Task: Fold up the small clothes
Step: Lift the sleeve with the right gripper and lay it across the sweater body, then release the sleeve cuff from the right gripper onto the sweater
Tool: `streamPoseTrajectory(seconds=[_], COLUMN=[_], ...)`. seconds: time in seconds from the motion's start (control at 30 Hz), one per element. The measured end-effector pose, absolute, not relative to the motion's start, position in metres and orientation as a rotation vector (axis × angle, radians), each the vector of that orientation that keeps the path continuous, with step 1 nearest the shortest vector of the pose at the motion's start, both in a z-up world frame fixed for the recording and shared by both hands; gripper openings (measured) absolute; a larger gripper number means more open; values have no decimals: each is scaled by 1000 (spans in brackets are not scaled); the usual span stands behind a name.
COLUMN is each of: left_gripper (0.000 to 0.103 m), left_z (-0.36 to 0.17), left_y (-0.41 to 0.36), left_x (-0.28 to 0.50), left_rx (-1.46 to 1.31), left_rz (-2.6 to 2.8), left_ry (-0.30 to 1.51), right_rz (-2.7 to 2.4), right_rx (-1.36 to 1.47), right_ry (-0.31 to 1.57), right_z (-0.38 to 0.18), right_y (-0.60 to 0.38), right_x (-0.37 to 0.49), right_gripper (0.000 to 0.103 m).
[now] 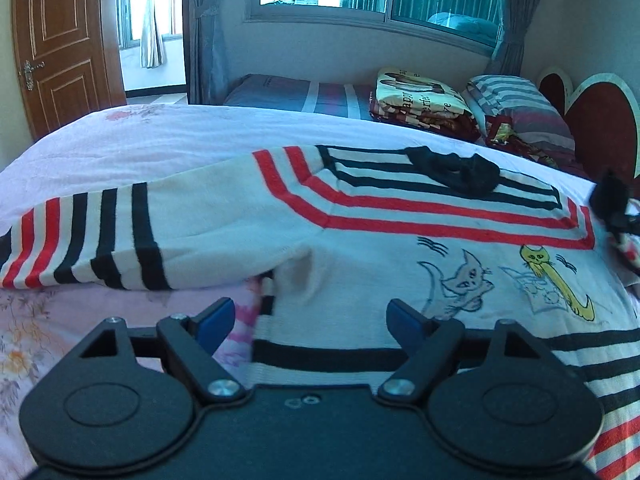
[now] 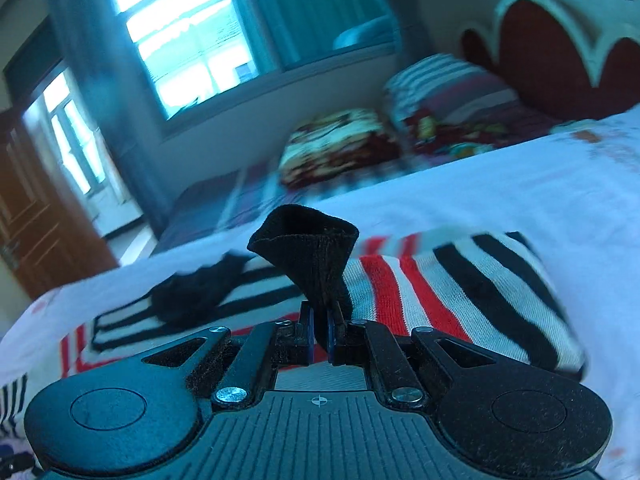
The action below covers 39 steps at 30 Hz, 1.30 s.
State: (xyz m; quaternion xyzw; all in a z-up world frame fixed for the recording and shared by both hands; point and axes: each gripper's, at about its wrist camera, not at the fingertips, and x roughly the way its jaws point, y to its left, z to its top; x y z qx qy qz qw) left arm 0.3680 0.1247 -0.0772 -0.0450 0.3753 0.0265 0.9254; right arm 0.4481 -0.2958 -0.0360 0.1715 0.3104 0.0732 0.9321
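- My left gripper point(image 1: 308, 320) hovers with fingers spread over the hem of the white knit sweater with red and black stripes point(image 1: 400, 240), spread flat on the pink floral quilt point(image 1: 160, 136).
- My right gripper point(image 2: 319, 336) pinches the sweater's black cuff point(image 2: 308, 248), lifted.

Soft knitted sweater point(image 1: 360, 240), ribbed black cuff point(image 2: 308, 256); matt black plastic right gripper point(image 2: 319, 340), fuzzy with lint; smooth cotton bedsheet point(image 1: 160, 132); glossy wooden door point(image 1: 60, 40).

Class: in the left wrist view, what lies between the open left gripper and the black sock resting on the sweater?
Only the sweater itself: its cat pictures and red stripes fill the stretch from the left gripper to the black sock.
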Motion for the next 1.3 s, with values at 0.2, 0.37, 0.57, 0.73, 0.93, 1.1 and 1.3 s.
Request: streamPoseTrajectory(seconds=[0.2, 0.37, 0.57, 0.73, 0.93, 1.1, 1.3], left_gripper=[76, 77, 77, 59, 54, 5, 5], left_z=[-78, -77, -67, -75, -114, -132, -106], left_y=[166, 184, 163, 105, 45, 28, 48], left_x=[373, 378, 402, 449, 501, 527, 518], left_rx=[-143, -171, -273, -432, -497, -442, -338], left_rz=[55, 32, -124, -371, -394, -351, -324], left_ry=[782, 777, 722, 758, 914, 962, 838], right_rz=[241, 298, 260, 43, -99, -71, 16], right_rx=[336, 271, 344, 536, 961, 1254, 1513], right_ry=[703, 737, 599, 527, 519, 507, 536], right_z=[-64, -84, -59, -50, -72, -102, -130], right_y=[-213, -172, -202, -274, -372, -413, -433], right_x=[461, 462, 421, 390, 362, 357, 372], right_gripper=[5, 18, 42, 42, 42, 59, 59])
